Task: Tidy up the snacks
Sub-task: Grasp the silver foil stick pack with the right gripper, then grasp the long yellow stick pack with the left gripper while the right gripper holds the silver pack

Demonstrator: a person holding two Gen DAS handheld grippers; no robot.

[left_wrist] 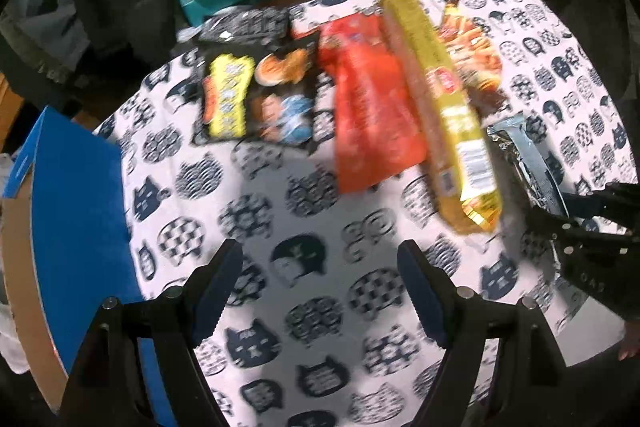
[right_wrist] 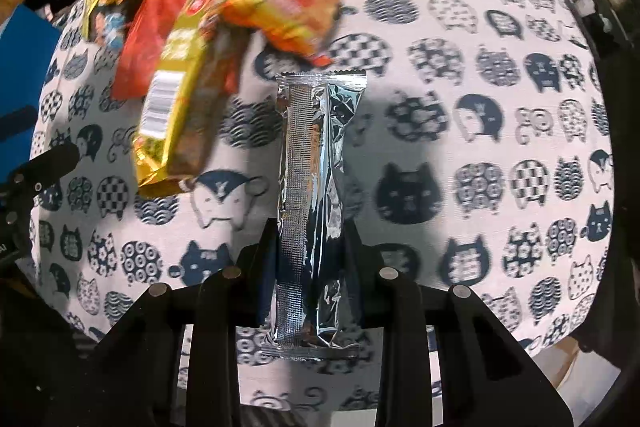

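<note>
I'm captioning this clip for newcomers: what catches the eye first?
The silver foil packet stands out, clamped in the right tool. Behind it, bright snack bags, the long yellow one and the orange one, lie piled on the cat-print tablecloth.

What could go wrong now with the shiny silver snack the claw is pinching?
The right gripper pinches the silver packet near its lower half, so the long top part might flop or slip out of the slick foil. A hard squeeze could crush what is inside. The yellow packet lies close beside it and might get bumped. The left gripper is open over the tablecloth, holding nothing.
</note>
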